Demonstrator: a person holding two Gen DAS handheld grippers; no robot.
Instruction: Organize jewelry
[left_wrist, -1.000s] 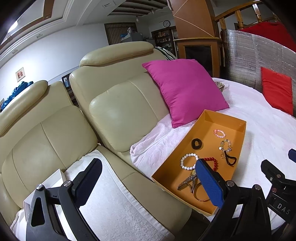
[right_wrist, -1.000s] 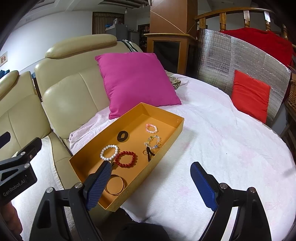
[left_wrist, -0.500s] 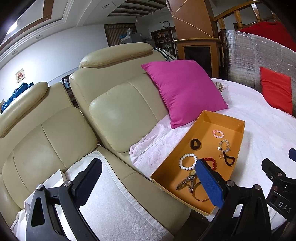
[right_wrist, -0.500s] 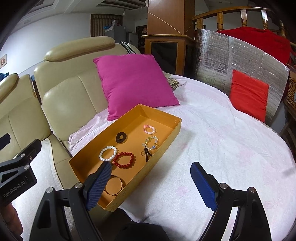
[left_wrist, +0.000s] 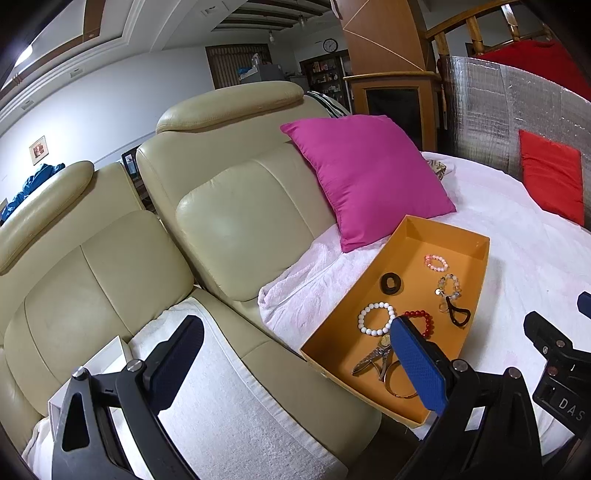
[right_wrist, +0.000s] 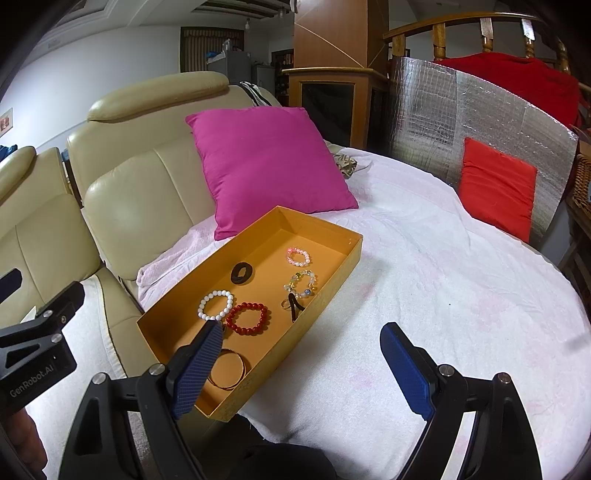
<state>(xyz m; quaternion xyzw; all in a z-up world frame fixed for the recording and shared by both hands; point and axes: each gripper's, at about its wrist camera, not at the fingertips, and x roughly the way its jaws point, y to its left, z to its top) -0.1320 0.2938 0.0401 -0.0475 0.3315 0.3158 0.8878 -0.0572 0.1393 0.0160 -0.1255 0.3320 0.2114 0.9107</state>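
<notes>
Orange cardboard tray (right_wrist: 334, 275) of beaded bracelets (right_wrist: 246, 318) drifts slightly farther off; I hold both grippers (left_wrist: 291, 360) (right_wrist: 301, 369) spread, empty, nothing rearranged.

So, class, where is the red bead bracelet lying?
The red bead bracelet lies in the orange tray, beside the white bead bracelet, in the right wrist view's left half.

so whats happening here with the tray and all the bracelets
A person holds two sets of tongs, left and right, both open and empty, hovering near an orange tray on a white-covered seat. Inside lie white, red, pink and mixed-bead bracelets, a gold bangle and a black ring. Nothing is gripped.
</notes>
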